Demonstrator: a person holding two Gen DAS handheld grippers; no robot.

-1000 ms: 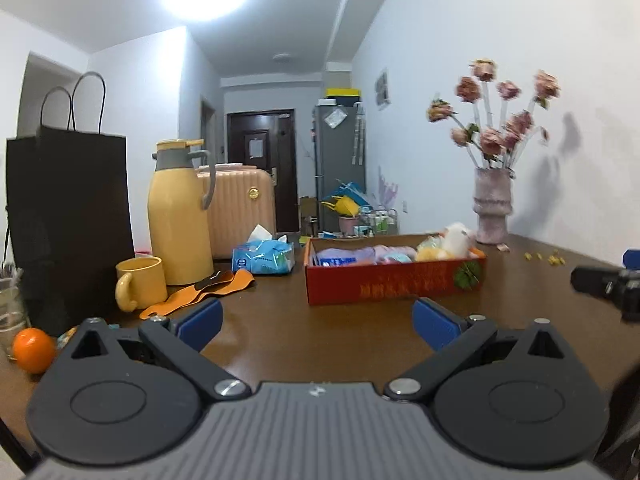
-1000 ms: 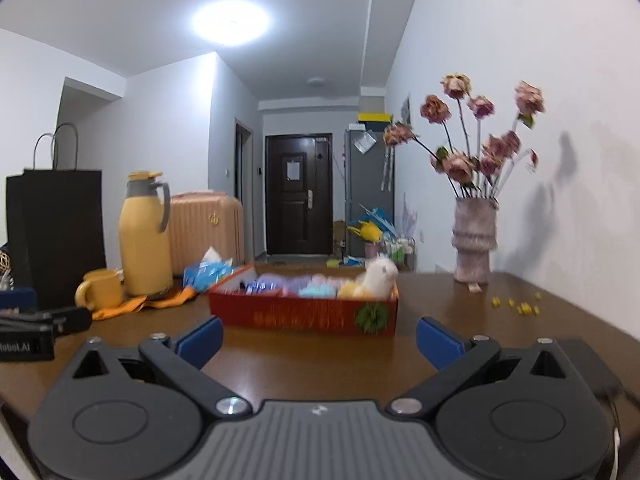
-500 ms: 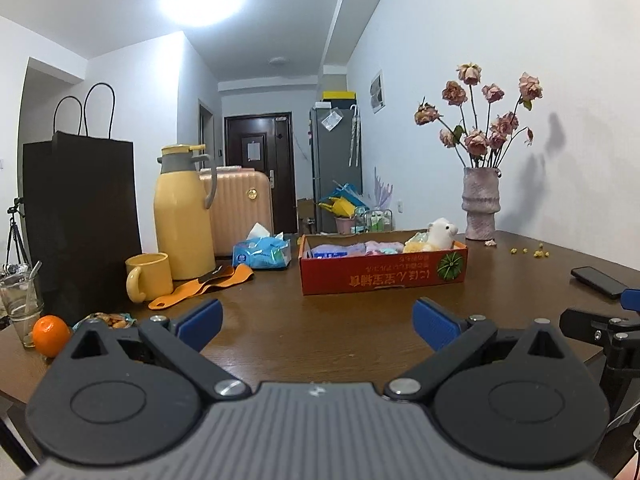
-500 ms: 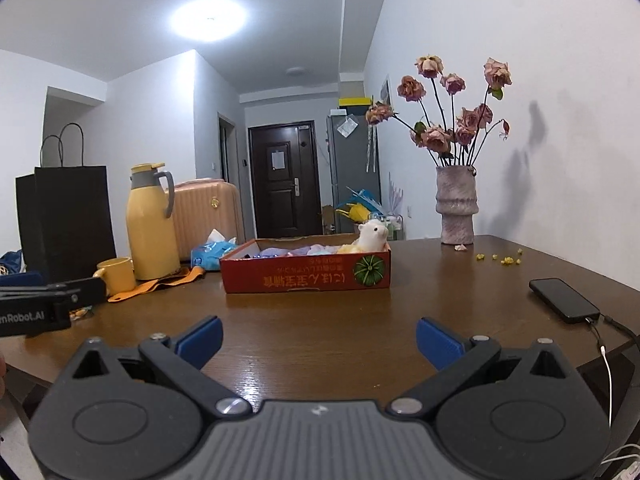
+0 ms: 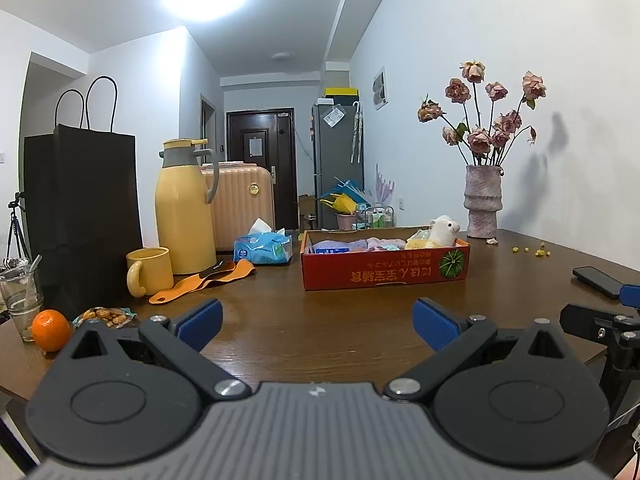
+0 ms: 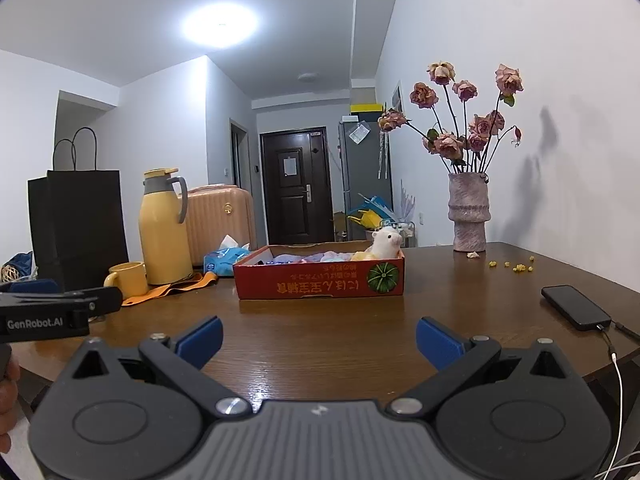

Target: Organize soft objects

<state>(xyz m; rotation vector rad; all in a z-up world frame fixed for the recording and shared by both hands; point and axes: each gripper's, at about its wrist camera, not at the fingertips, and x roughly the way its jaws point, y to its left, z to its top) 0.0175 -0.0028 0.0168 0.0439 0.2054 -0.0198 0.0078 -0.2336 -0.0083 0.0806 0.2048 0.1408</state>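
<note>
Left gripper (image 5: 316, 322): jaws spread wide, blue pads (image 5: 199, 323) well apart, nothing between them; it hangs over the near edge of the brown wooden table (image 5: 320, 332), facing the red cardboard box (image 5: 384, 270). Right gripper (image 6: 318, 338): jaws likewise spread wide and empty; it hangs over the near edge of the same table, also facing the box; each gripper shows at the margin of the other's view, side by side and apart.

Box: sits mid-table, well clear of both grippers; printed characters and a green pumpkin picture on its near wall. Contents: a white plush animal (image 5: 442, 230) upright at the right end, a yellow soft item (image 5: 418, 243) just beside it, and pastel folded cloths (image 5: 360, 245) in purple, pink and pale green along the rest; a blue-and-white packet at the left end, type not legible.

Left of the box: blue tissue pack (image 5: 262, 248), yellow thermos jug (image 5: 184, 208), yellow mug (image 5: 148, 270), orange strap (image 5: 204, 280) lying flat, black paper bag (image 5: 82, 216), an orange (image 5: 50, 330), a snack packet (image 5: 106, 315), a glass (image 5: 22, 300). Right of the box: vase of dried roses (image 5: 482, 200) near the wall; small yellow crumbs (image 5: 530, 250) scattered beyond; black phone (image 6: 576, 306) on a cable at the right edge.
</note>
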